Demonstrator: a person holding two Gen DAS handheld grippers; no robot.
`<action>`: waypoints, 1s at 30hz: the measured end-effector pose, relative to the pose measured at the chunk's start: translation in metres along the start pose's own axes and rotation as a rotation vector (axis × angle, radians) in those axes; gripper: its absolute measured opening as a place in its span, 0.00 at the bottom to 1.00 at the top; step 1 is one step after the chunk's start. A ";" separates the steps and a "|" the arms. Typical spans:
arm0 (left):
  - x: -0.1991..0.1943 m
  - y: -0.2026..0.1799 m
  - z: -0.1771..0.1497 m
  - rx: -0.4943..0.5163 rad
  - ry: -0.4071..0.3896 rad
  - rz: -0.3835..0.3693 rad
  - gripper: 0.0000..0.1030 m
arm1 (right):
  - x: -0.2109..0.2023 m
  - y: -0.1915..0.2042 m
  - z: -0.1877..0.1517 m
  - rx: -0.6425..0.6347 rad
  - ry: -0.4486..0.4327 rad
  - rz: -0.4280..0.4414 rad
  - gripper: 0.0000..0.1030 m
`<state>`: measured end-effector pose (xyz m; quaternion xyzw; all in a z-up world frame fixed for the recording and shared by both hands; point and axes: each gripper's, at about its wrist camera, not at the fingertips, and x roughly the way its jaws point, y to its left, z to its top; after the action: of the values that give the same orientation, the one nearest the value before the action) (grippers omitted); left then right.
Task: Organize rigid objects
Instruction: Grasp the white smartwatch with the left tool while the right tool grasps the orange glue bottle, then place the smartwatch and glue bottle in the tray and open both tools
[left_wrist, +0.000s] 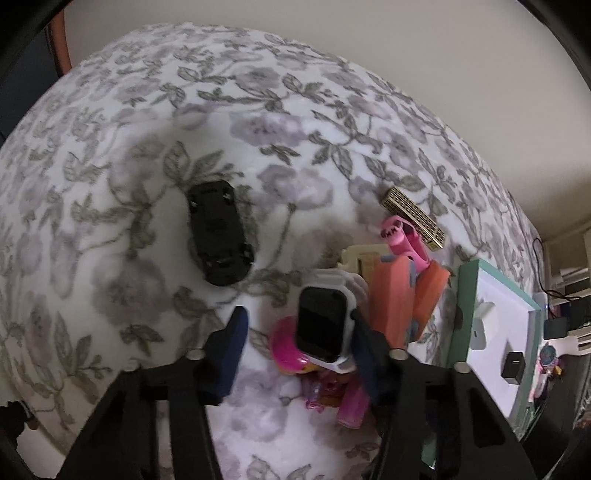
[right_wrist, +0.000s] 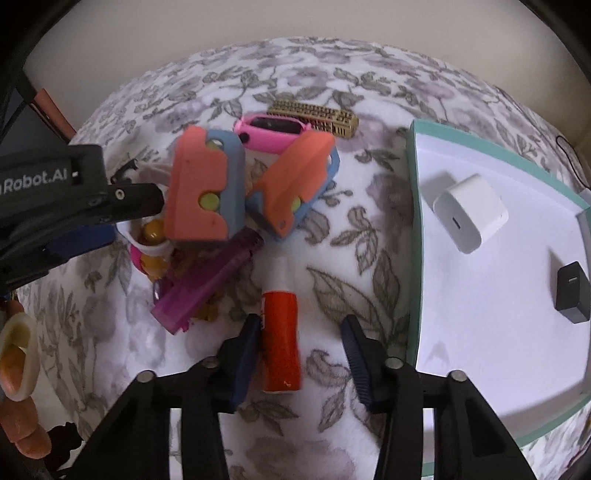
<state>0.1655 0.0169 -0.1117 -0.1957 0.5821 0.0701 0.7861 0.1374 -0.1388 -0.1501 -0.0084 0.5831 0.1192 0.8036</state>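
Note:
In the left wrist view a white smartwatch (left_wrist: 320, 325) with a black screen lies on a pink toy (left_wrist: 286, 349), between the blue pads of my left gripper (left_wrist: 298, 315). The right pad touches the watch; the left pad stands apart, so the gripper is open. In the right wrist view a red tube with a white cap (right_wrist: 279, 339) lies on the floral cloth between the fingers of my right gripper (right_wrist: 301, 322). It sits against the left finger, with a gap to the right one, so this gripper is open too.
A black toy car (left_wrist: 219, 232) lies upside down to the left. Orange-and-blue blocks (right_wrist: 203, 188), a pink car (right_wrist: 273, 133), a gold bar (right_wrist: 314, 116) and a purple piece (right_wrist: 207, 288) are heaped together. A teal-rimmed tray (right_wrist: 413, 258) holds a white charger (right_wrist: 471, 212) and a black one (right_wrist: 572, 291).

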 end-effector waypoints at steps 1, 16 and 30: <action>0.001 -0.001 0.000 0.002 0.001 -0.004 0.45 | 0.000 0.000 0.000 -0.003 -0.001 -0.002 0.45; -0.016 0.001 0.001 0.003 -0.094 -0.008 0.19 | -0.020 -0.018 0.000 0.053 -0.017 0.057 0.25; -0.064 -0.032 -0.011 0.112 -0.210 -0.040 0.12 | -0.060 -0.074 0.001 0.264 -0.113 0.174 0.22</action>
<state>0.1470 -0.0092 -0.0470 -0.1547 0.4954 0.0421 0.8537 0.1361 -0.2209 -0.1029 0.1548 0.5461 0.1109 0.8158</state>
